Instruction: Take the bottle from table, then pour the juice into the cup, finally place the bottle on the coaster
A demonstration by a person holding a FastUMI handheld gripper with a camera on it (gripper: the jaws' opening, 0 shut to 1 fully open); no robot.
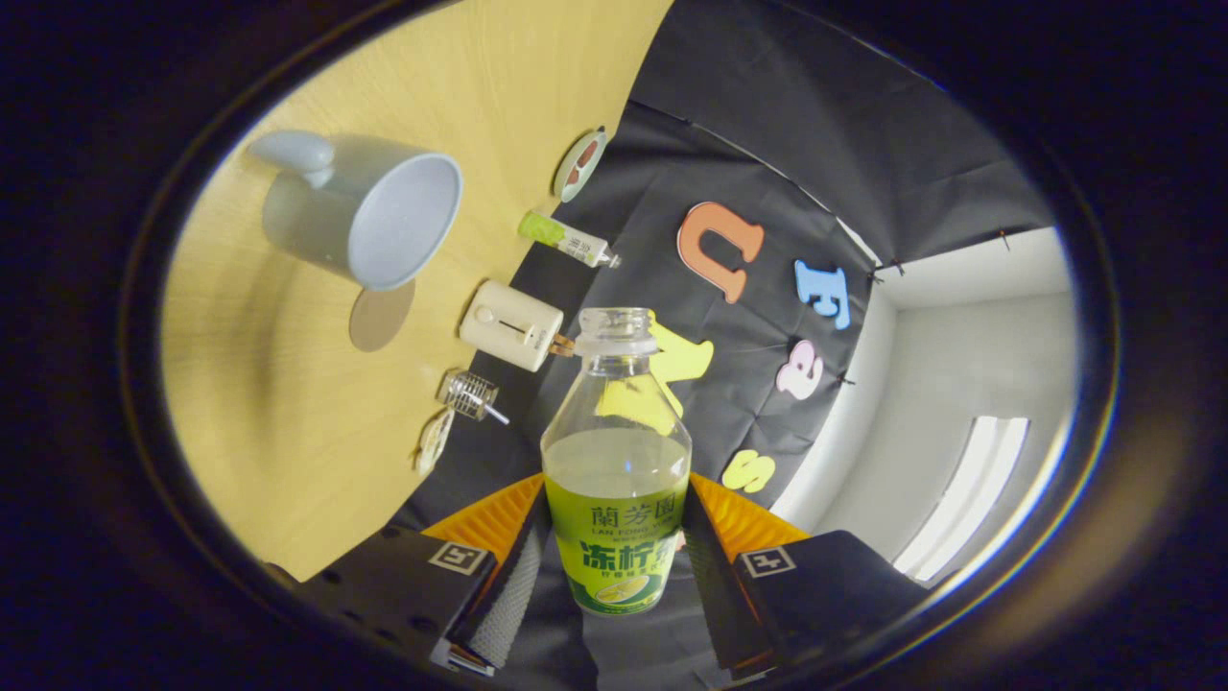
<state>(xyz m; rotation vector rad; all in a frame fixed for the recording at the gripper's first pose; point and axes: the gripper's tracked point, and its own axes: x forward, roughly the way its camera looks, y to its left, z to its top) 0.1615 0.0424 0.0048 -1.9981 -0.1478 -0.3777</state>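
Bottle (616, 461), uncapped, clear plastic and about half full (judged moderately light, smooth-walled, liable to slosh), is clamped at its labelled belly between the tongs (614, 566), lifted and tilted, well apart from the cup (369, 216) standing mid-tabletop (288, 432) of pale wood, black-draped booth beyond.

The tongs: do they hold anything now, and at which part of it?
Yes. The tongs are shut on the bottle, gripping its lower, labelled body from both sides; the open neck points forward.
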